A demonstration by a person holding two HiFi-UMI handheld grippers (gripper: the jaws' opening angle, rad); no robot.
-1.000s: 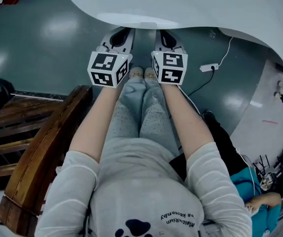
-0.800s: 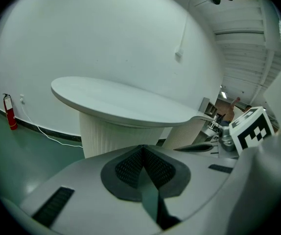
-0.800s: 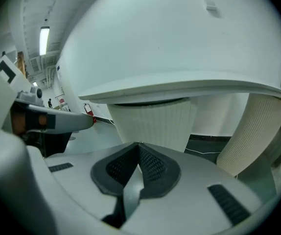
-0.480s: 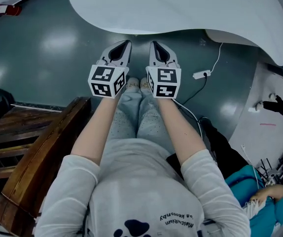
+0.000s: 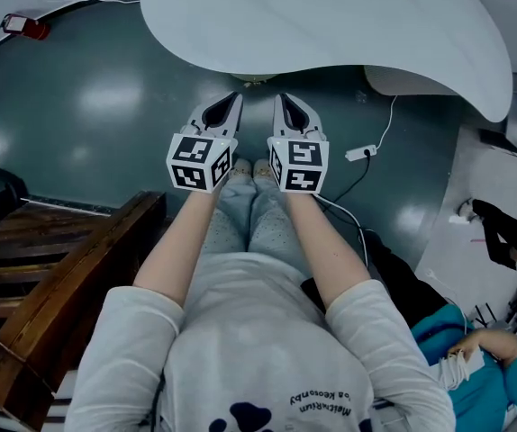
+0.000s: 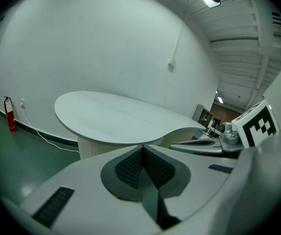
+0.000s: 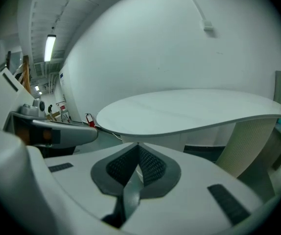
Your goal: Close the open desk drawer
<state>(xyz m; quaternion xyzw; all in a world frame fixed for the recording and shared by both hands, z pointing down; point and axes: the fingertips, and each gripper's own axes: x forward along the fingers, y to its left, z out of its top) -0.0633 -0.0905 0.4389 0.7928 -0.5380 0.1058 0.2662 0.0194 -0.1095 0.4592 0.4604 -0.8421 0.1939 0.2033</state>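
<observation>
A white desk [image 5: 331,16] with a curved top spreads across the far side in the head view; no drawer shows in any view. My left gripper [image 5: 231,97] and right gripper [image 5: 281,99] hang side by side over the grey-green floor, just short of the desk's near edge, both pointing at it. Each is shut with nothing between its jaws. The left gripper view has its closed tips [image 6: 143,148] below the desk top [image 6: 111,116]. In the right gripper view the closed tips [image 7: 138,146] sit under the same top [image 7: 189,111].
A dark wooden bench [image 5: 60,277] stands at the left. A white power strip [image 5: 359,154] with its cable lies on the floor to the right. A red fire extinguisher [image 5: 24,27] sits by the far wall. A person in teal [image 5: 475,367] is at the lower right.
Both grippers have risen and drawn a little closer to the desk edge, still side by side and shut. More of the desk top shows in the head view.
</observation>
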